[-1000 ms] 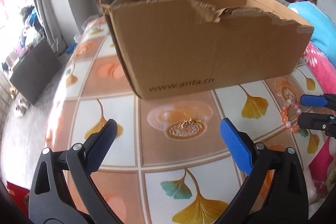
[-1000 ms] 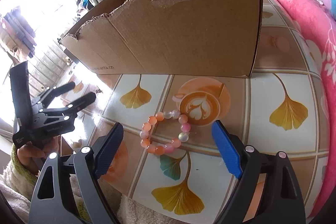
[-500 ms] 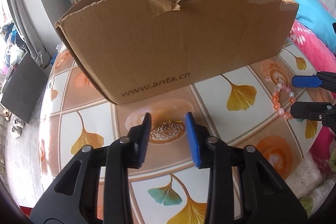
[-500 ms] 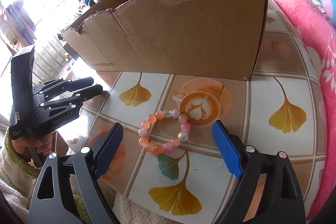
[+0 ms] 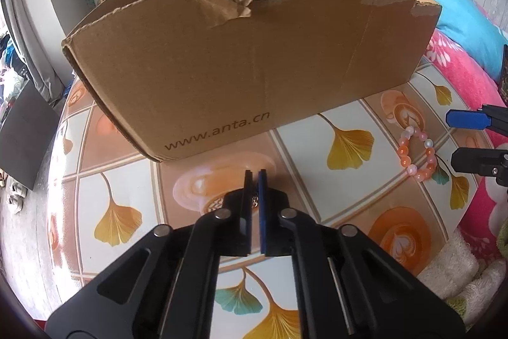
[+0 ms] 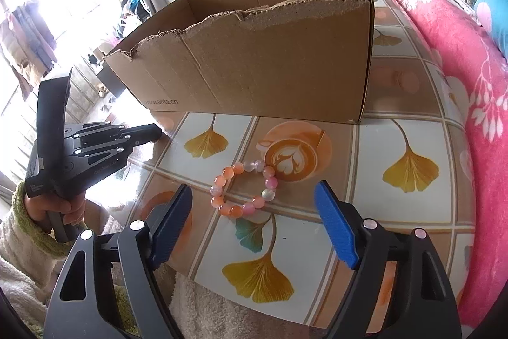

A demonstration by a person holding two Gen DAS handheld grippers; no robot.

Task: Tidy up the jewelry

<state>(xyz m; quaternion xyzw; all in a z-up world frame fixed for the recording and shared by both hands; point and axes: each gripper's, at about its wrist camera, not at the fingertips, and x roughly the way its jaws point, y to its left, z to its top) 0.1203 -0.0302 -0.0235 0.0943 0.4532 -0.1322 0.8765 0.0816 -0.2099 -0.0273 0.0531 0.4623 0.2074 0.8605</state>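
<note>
- Risk looks like this: the small gold piece [image 5: 254,201] is tiny and lies flat on the table [image 5: 304,154], so the left tongs [image 5: 254,177] could slip off it on the lift.
- Left tongs have just snapped together, gold bit glinting between the pads.
- Right tongs [image 6: 254,208] stand wide apart, closing a little, straddling the bead bracelet [image 6: 243,192] without touching.
- Cardboard box [image 6: 270,65] sits just behind.
</note>
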